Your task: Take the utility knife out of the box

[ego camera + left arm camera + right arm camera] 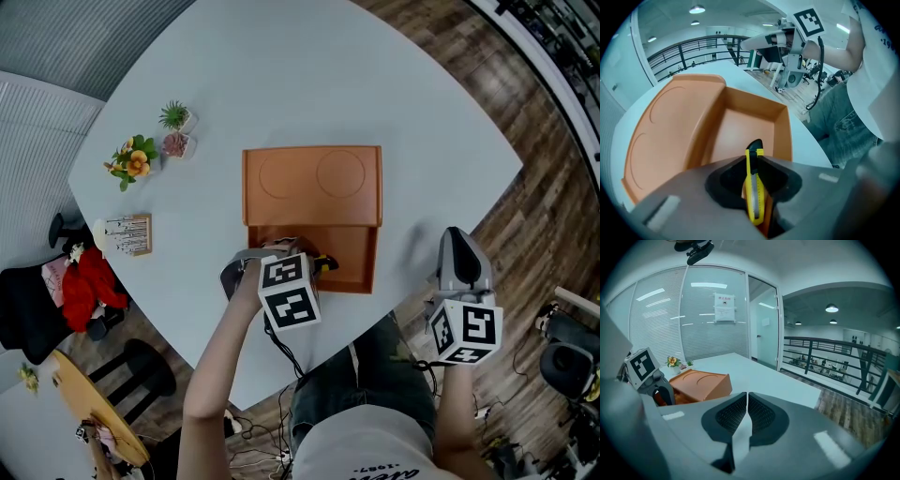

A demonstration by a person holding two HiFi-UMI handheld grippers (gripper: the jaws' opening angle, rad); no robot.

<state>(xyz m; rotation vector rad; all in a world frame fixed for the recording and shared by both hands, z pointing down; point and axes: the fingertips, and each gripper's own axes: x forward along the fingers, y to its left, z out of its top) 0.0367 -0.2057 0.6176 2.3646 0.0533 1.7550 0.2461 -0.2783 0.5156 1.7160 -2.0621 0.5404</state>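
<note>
Left tongs [753, 164] clench the knife [754, 192] edge-on over the box [670, 126], right tongs [746, 404] closed on nothing; the narrow hold may let it pivot or drop.

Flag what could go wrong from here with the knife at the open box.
1. The left gripper is shut on the utility knife edge-on, so the knife could pivot or slip while lifted.
2. The right gripper, shut and empty, is away from the box, so a snag on its wall could drag the box along.
</note>
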